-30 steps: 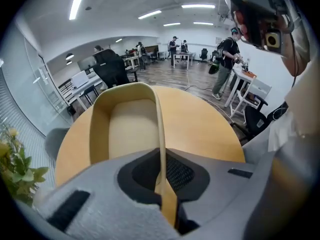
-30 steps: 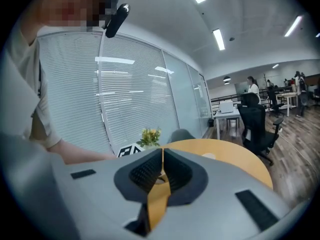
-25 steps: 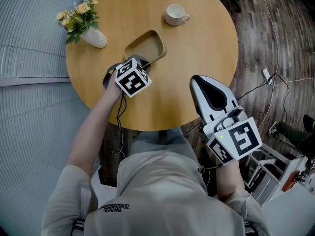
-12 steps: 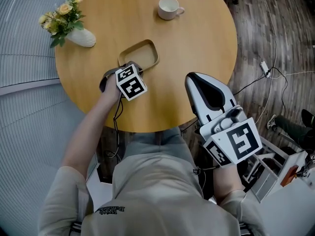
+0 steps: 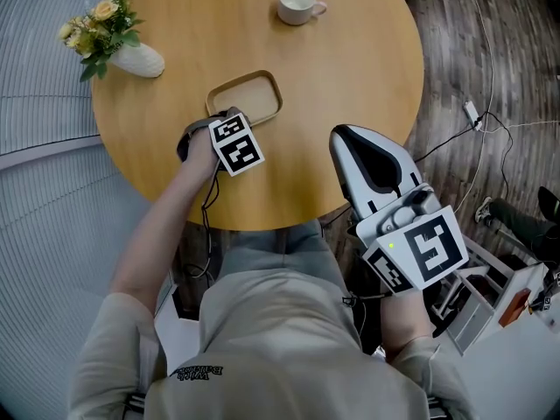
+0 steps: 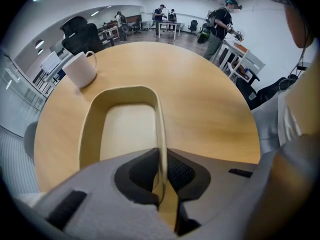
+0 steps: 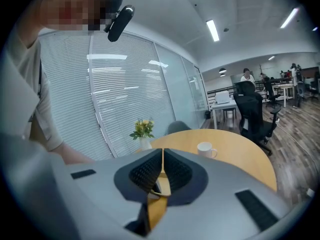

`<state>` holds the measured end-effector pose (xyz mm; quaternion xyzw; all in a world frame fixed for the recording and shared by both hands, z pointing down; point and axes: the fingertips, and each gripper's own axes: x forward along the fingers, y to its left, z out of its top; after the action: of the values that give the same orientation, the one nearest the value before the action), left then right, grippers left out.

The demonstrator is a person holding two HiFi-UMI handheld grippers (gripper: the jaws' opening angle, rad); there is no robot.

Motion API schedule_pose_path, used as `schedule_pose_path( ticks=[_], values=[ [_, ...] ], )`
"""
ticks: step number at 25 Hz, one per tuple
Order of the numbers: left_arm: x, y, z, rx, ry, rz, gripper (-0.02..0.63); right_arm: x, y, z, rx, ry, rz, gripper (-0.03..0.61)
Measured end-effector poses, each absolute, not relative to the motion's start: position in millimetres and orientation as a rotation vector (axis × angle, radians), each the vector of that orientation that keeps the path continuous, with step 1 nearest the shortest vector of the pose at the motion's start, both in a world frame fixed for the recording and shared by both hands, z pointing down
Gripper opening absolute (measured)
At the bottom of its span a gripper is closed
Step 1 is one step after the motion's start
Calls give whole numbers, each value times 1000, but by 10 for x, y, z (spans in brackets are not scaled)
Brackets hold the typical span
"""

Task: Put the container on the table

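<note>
A shallow beige container (image 5: 249, 94) with rounded corners lies on the round wooden table (image 5: 350, 68), left of its middle, and appears to rest flat. My left gripper (image 5: 229, 114) is at the container's near end, shut on its thin rim. In the left gripper view the container (image 6: 125, 129) stretches away from the left gripper (image 6: 161, 171), its side wall pinched between the dark pads. My right gripper (image 5: 344, 138) hovers over the table's near right edge, shut with nothing in it. The right gripper (image 7: 162, 171) shows its pads pressed together.
A white mug (image 5: 297, 3) stands at the table's far side. A white vase of yellow flowers (image 5: 114, 46) stands at the far left. Cables (image 5: 472, 121) trail over the wooden floor on the right. Window blinds run along the left. Office chairs, desks and people are far behind.
The container, held in my left gripper, has shifted a little toward the table's near edge, away from the mug and the vase. My right gripper has barely moved.
</note>
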<state>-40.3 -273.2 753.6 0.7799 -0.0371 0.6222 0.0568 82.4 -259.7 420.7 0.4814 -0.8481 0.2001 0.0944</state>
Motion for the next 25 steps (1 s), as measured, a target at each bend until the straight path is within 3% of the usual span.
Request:
schedule_pose_path(
  ticks=[13,25],
  values=[
    [-370,-2649,7241,2392,-199,1801,28,966,-2473,4193,1432,-2507,577,32],
    [-295,-2830,5903,2581,-530,1629,26,1039,-2387,3742,1469,-2546,467,31]
  ],
)
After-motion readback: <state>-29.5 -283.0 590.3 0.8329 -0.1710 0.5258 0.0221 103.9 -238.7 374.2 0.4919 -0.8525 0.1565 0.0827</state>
